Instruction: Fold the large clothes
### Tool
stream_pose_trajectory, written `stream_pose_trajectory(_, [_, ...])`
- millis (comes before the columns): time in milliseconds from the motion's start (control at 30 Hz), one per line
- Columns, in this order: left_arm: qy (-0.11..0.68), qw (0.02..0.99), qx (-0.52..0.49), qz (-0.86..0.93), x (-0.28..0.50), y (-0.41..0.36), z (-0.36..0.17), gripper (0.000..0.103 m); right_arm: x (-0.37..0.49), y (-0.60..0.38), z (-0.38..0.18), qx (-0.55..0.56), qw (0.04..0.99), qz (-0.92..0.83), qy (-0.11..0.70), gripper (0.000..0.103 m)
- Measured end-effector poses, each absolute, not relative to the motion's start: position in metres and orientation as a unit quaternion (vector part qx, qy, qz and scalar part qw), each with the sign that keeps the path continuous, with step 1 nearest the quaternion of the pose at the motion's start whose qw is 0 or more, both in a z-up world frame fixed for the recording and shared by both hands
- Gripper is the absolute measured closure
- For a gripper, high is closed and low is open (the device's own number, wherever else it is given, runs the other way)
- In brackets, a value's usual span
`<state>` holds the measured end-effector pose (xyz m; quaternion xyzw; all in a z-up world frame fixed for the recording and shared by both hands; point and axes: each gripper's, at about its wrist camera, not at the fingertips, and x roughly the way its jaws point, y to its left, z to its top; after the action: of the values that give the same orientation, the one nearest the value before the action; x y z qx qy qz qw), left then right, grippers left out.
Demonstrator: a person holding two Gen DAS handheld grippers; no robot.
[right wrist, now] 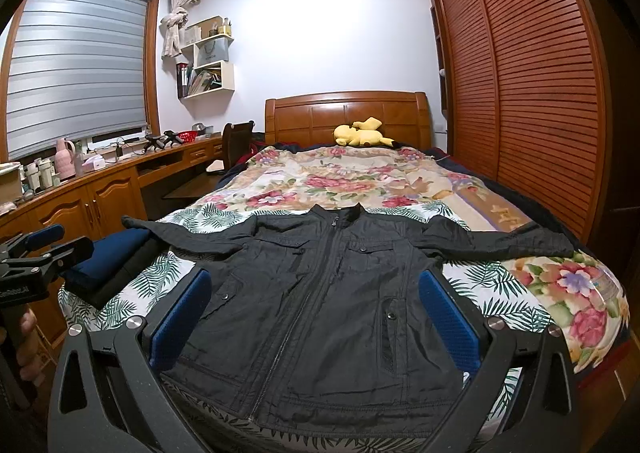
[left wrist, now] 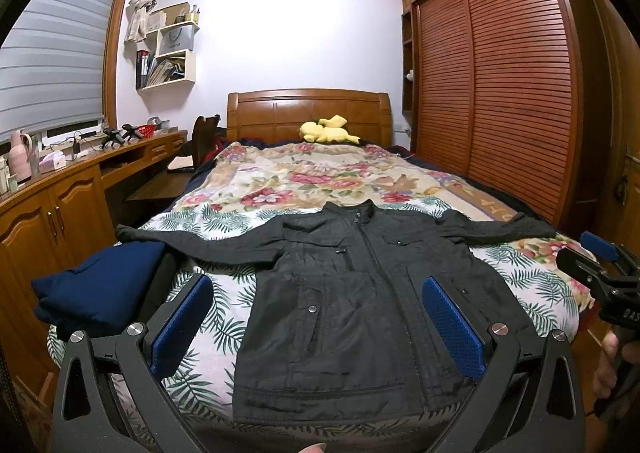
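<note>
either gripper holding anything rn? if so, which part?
Nothing held. Left gripper and right gripper are both open, hovering above the black jacket, which lies spread flat on the bed, sleeves out.

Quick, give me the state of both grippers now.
Left gripper: open, holding nothing, above the jacket.
Right gripper: open, holding nothing, above the jacket.
</note>
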<state>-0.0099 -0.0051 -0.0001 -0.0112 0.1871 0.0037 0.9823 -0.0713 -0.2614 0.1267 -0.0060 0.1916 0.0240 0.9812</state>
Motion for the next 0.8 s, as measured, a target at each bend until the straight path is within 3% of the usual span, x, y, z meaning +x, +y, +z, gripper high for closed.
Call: stream_pose_trajectory(800, [0.186, 0.983, -0.011, 0.003, -0.0098, -0.0039, -0.0015, 0.000, -0.0710, -0.2609, 0.1275, -0.005, 0.981, 0.023, 0.192, 0.000])
